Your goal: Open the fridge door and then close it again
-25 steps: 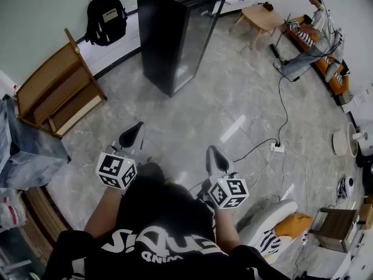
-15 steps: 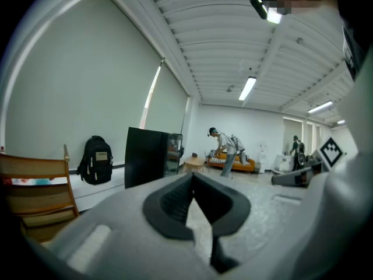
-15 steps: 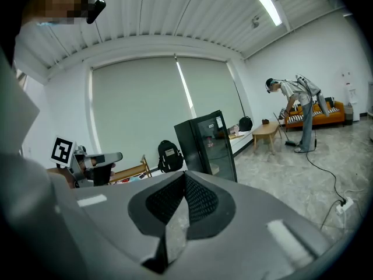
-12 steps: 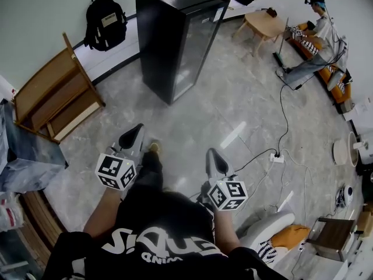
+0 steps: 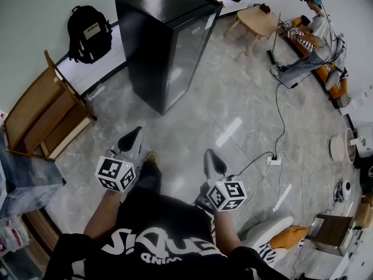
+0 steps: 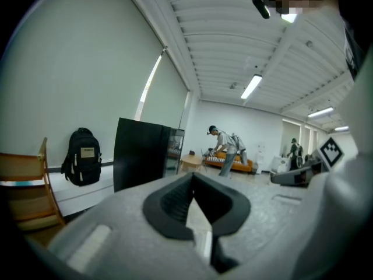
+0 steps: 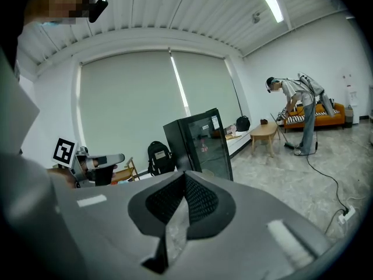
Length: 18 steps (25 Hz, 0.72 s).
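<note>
The person stands on the grey floor [image 5: 233, 92] well short of the black fridge [image 5: 152, 28], which stands upright near the far wall, with a backpack [image 5: 88, 31] to one side and a low wooden table [image 5: 256, 17] to the other. Its glass door [image 5: 187, 54] is closed. Both tongs are held out ahead, pointing roughly toward it. The left gripper [image 5: 132, 137] has its jaws pressed together with nothing between them, and the right gripper [image 5: 214, 160] looks the same, its tips meeting on empty air. Neither touches anything, so I judge this to be the approach, with the door not yet opened. The next move calls for closing the gap to the fridge, then parting one pair of jaws and getting them onto the door's edge or handle. From here I cannot make out where a handle sits, so which side swings is a guess. A power cable [image 5: 281, 112] trails across the floor off to the right, apart from the straight line to the fridge.
</note>
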### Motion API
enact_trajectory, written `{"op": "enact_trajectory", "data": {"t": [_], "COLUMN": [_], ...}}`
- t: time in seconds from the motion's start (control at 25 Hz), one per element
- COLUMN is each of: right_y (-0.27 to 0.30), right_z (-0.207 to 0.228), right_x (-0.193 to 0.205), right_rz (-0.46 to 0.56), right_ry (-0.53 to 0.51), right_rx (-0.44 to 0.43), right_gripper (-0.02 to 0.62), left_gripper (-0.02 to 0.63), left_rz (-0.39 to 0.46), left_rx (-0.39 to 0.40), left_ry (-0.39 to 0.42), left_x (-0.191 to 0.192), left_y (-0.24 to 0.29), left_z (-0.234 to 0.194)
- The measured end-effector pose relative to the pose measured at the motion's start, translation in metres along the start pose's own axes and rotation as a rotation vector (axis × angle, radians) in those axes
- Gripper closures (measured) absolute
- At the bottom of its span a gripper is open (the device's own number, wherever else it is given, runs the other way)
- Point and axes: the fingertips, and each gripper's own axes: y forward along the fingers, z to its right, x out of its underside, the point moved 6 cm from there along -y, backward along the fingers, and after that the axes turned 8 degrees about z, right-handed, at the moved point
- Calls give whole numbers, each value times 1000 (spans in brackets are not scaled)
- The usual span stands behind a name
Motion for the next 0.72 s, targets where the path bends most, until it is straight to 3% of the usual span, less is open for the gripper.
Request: {"op": "enact_trajectory", "data": {"t": [0.44,0.72], "right_y": [132,170], "right_z": [4,8], "right_x": [-54,-68], "right_rz": [36,55], "right_ry": [-11,-7], "right_rx": [30,57], "right_gripper": [598,598], "left_gripper": [606,606], "left_rz": [-27,-12], "left_rx": [64,103], "left_ry": [-9,-7], "left_x": [-28,-42], "left_y": [94,134], "left_z": [-81,-109]}}
